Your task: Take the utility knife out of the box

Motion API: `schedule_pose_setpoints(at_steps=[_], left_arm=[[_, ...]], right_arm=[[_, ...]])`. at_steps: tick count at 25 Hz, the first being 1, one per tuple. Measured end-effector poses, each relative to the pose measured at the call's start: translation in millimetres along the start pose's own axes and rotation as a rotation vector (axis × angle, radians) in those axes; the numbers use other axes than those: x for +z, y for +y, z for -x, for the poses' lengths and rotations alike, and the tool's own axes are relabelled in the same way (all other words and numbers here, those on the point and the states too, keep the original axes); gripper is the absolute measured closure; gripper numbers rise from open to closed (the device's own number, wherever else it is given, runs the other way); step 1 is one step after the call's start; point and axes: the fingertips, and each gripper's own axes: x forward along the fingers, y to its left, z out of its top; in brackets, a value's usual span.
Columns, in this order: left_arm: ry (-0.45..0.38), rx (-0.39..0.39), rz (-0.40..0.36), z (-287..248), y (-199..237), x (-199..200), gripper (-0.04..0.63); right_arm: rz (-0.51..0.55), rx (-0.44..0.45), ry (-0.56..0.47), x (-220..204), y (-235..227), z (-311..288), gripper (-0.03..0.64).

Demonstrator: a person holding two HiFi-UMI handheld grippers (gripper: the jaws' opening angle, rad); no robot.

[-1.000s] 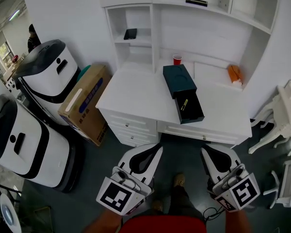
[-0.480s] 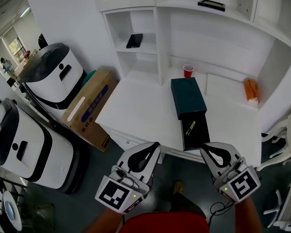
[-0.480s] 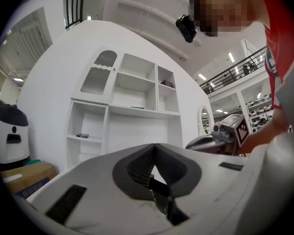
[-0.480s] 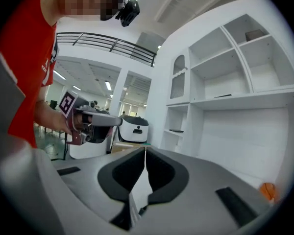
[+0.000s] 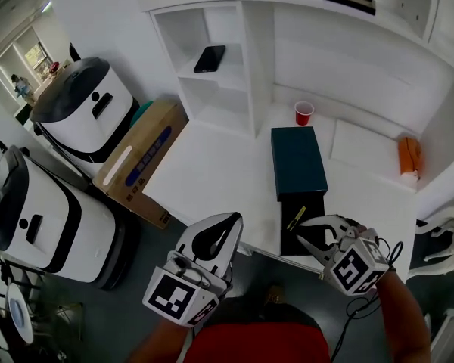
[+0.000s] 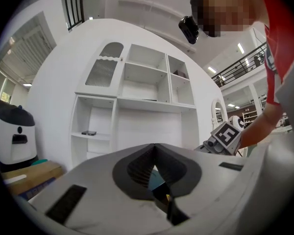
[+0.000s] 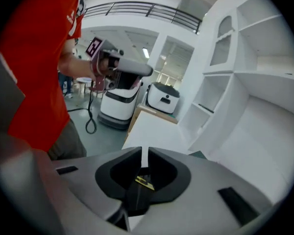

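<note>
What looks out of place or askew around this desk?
Nothing spilled or damaged. The drawer of the dark box stands pulled open, a yellow knife lying slantwise inside. Beside the desk, a cardboard box leans tilted.

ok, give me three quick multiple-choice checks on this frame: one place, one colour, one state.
1. Where is the utility knife?
A. on a shelf
B. in the drawer of the box
C. on the floor
2. What colour is the cup?
A. red
B. blue
C. white
3. The drawer is:
A. shut
B. pulled out
C. removed

Answers:
1. B, the yellow knife lies inside the dark drawer.
2. A, the cup behind the box is red.
3. B, the drawer sticks out of the box toward the person.
</note>
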Motion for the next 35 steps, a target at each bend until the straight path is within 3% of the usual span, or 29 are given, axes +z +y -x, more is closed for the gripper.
schedule_pose_setpoints(at_steps=[8,16,29,35], left_arm=[[0.03,0.0,0.008,-14.2,27.5,-11.9,0.588],[0.065,0.026,0.018,-17.7,49.3,-20.5,0.588],[0.115,0.103,0.045,-15.1,72.8,-33.4,0.588],[0.142,0.098,0.063,-16.0,73.7,-41.9,0.588]], right_arm=[[0.235,0.255,0.23,-56.5,11.7,-52.2,0.473],[0.48,0.467,0.423,-107.3,15.4,-85.9,0.448],[0.631,0.706,0.527,-129.3,31.6,-116.4,0.44],[0.584,0.775,0.524,-133.7,38.5,-113.9,0.493]])
